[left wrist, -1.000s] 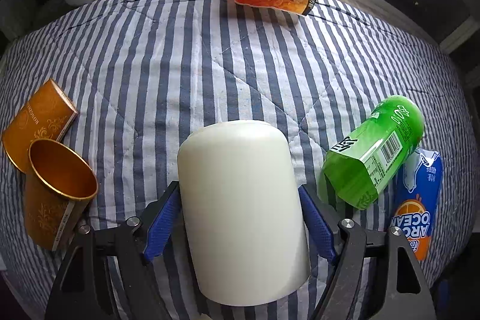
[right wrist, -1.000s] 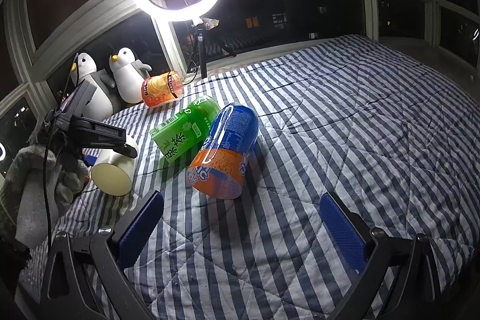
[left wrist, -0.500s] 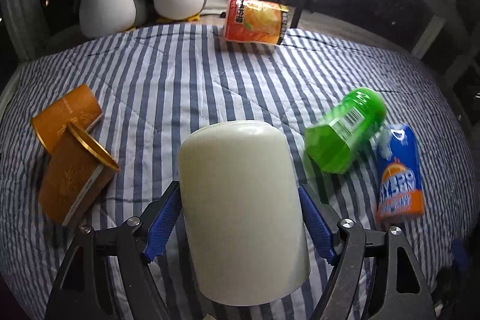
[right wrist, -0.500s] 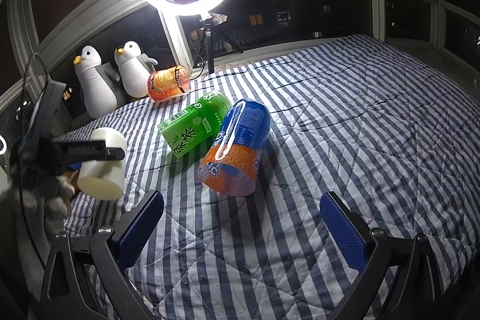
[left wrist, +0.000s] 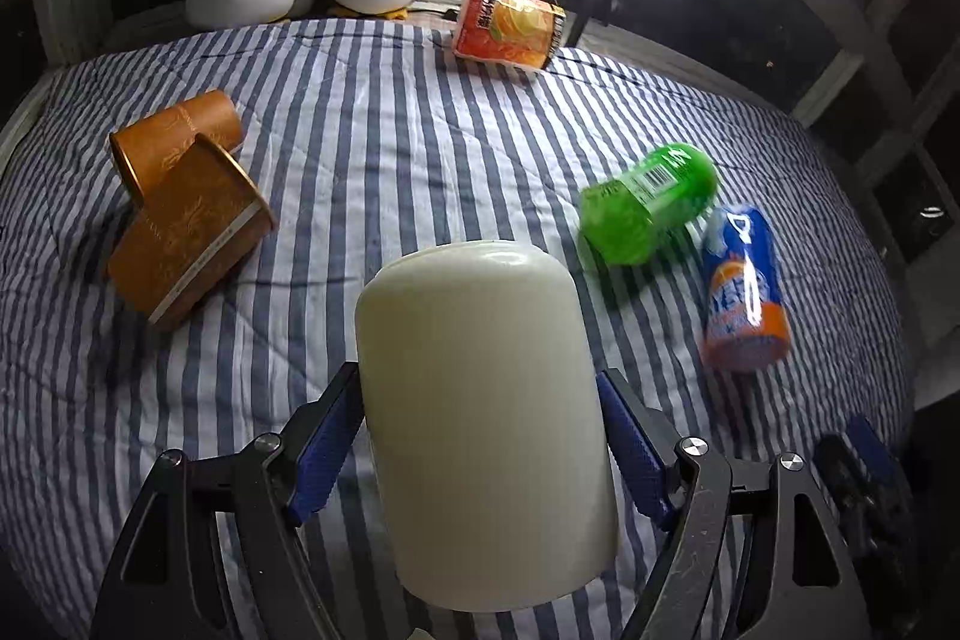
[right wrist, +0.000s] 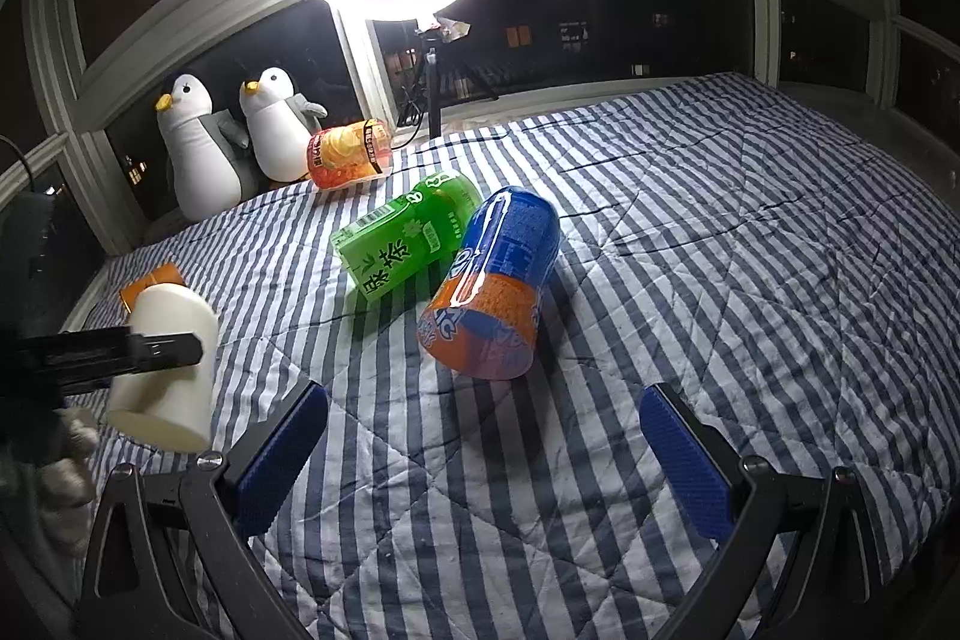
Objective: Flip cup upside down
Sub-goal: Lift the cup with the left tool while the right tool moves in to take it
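Left wrist view: left gripper (left wrist: 480, 436), jaws clamped on smooth cream cylindrical cup (left wrist: 480, 400), its long axis tilted, closed base uppermost; right gripper (right wrist: 480, 436) gapes empty.

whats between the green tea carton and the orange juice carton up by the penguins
Only bare striped quilt lies between the green carton and the orange carton; both wrist views show that gap with nothing in it.

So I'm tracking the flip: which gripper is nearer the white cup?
Left. The left gripper is clamped on the white cup, pads on both sides. The right gripper hangs open over the striped quilt, apart from it.
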`<state>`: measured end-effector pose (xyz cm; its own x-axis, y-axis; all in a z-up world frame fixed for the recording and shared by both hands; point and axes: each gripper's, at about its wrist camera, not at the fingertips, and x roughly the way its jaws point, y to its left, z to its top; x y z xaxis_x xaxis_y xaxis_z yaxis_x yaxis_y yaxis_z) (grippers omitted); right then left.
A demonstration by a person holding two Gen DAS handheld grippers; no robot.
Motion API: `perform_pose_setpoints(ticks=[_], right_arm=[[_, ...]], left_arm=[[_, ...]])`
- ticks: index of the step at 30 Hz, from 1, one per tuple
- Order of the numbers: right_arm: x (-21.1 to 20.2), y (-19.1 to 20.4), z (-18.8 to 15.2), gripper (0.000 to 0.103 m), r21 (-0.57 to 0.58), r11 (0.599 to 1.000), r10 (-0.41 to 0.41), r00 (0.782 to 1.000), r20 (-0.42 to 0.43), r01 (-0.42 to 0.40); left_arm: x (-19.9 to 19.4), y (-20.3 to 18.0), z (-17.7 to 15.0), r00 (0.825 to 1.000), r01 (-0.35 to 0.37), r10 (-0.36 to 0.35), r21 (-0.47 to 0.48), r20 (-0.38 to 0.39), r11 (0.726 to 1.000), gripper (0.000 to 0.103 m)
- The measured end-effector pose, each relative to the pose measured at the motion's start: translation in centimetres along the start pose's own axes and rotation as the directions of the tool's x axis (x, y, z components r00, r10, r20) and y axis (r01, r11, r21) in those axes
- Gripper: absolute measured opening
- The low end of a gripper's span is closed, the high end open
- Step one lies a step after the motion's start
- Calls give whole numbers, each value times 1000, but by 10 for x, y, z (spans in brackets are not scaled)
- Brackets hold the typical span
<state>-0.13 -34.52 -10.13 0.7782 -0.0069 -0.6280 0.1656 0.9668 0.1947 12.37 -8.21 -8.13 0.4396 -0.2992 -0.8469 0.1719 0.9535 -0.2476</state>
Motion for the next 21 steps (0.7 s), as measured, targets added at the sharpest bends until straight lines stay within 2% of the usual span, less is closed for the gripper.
perform_pose_setpoints(ticks=[4,13,17,21], right_arm=[[4,8,-2,103,-11,1000,12,1000,-13,-12],[3,20,1,103,-29,999,41,999,-33,-42],[8,22,7,103,-3,995,97,992,-84,-98],[16,24,17,103,47,986,165,976,-144,-160]], left_arm=[[0,-1,-9,997,44,-45,-14,-60,999,80],[34,2,-20,986,57,-60,-30,-154,998,80],[33,6,-22,984,70,-75,-36,-160,997,80],[13,6,-19,990,80,-79,-3,-113,997,80]])
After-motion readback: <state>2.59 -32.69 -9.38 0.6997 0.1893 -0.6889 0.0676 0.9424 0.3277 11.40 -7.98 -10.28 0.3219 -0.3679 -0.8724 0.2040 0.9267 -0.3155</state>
